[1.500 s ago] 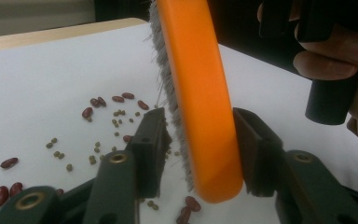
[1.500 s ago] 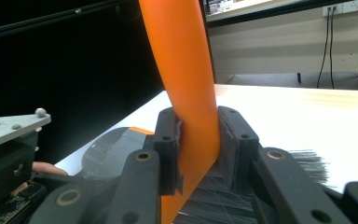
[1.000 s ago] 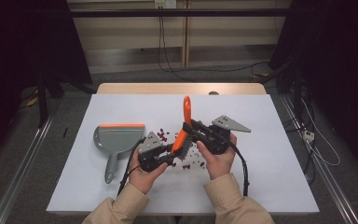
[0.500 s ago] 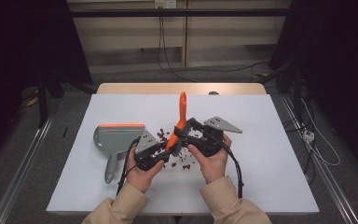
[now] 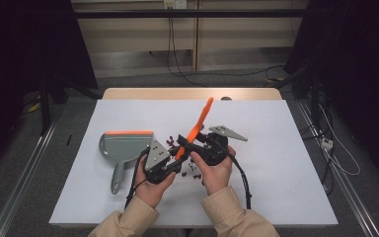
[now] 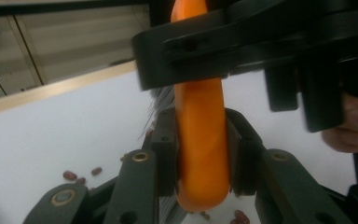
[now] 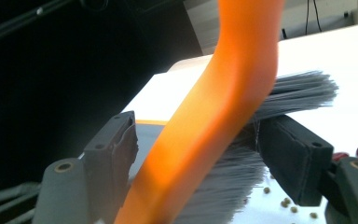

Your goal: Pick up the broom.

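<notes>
A brush with an orange handle (image 5: 198, 124) and grey bristles (image 7: 289, 91) stands tilted over the white table (image 5: 286, 163). My left gripper (image 5: 176, 162) is shut on the handle's lower end (image 6: 200, 154). My right gripper (image 5: 188, 142) reaches across just above it, jaws wide apart around the handle (image 7: 214, 121) and bristles. Its jaws have just been closing a little with the brush between them. Its left pad (image 7: 117, 142) stands just off the handle, and the other pad (image 7: 298, 161) is beside the bristles. Dark red beans (image 5: 170, 142) lie scattered around both grippers.
A grey dustpan (image 5: 123, 148) with an orange front edge lies left of my hands, its handle pointing toward me. More beans (image 6: 70, 176) lie on the table beneath the brush. A wooden strip (image 5: 192, 94) borders the table's far edge.
The right gripper, shut on the handle a second ago, has let go and shifted left toward the left gripper. The handle's top now leans more to the right.
</notes>
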A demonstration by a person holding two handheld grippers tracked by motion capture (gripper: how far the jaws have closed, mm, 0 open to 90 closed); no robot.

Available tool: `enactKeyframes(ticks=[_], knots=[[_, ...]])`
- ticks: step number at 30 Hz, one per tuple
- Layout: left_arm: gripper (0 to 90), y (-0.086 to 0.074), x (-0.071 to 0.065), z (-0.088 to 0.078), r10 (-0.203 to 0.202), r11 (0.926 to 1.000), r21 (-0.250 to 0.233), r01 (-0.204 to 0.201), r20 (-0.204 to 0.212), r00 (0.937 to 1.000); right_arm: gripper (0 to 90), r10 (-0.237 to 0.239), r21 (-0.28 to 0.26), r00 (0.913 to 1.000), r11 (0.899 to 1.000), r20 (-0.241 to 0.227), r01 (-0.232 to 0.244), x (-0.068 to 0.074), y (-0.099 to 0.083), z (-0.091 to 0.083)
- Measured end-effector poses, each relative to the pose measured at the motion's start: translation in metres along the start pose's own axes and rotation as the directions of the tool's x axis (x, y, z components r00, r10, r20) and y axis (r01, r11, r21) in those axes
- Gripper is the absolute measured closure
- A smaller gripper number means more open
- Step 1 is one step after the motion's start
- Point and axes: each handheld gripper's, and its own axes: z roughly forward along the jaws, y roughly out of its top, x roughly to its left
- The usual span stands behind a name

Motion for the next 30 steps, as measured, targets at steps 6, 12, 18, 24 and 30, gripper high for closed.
enactKeyframes(ticks=[6, 12, 18, 24, 30], knots=[[65.7, 0.003, -0.007, 0.0, 0.048, 0.9988, -0.006, -0.048, -0.002, 0.9988, 48.0, 0.108, -0.002, 0.9934, 0.994, -0.038, -0.108, -0.004, 0.004, -0.006], [51.3, -0.001, -0.01, 0.008, 0.06, 0.998, 0.021, -0.06, -0.006, 0.9982, 66.5, 0.207, -0.023, 0.9748, 0.977, -0.082, -0.21, -0.007, 0.003, -0.011], [40.7, -0.002, -0.004, 0.007, 0.024, 0.9991, 0.035, -0.025, 0.026, 0.9994, 70.3, 0.142, -0.038, 0.9881, 0.989, -0.06, -0.144, -0.013, 0.008, -0.015], [27.0, -0.003, 0.005, 0.005, -0.01, 0.9997, 0.024, 0.009, 0.045, 0.999, 70.4, 0.077, -0.021, 0.997, 0.997, 0.003, -0.077, -0.033, 0.02, -0.03], [19.5, -0.001, 0.01, 0.003, -0.02, 0.9997, 0.017, 0.019, 0.081, 0.9965, 70.4, 0.001, 0.015, 0.9982, 1.0, 0.059, -0.002, -0.053, 0.031, -0.048]])
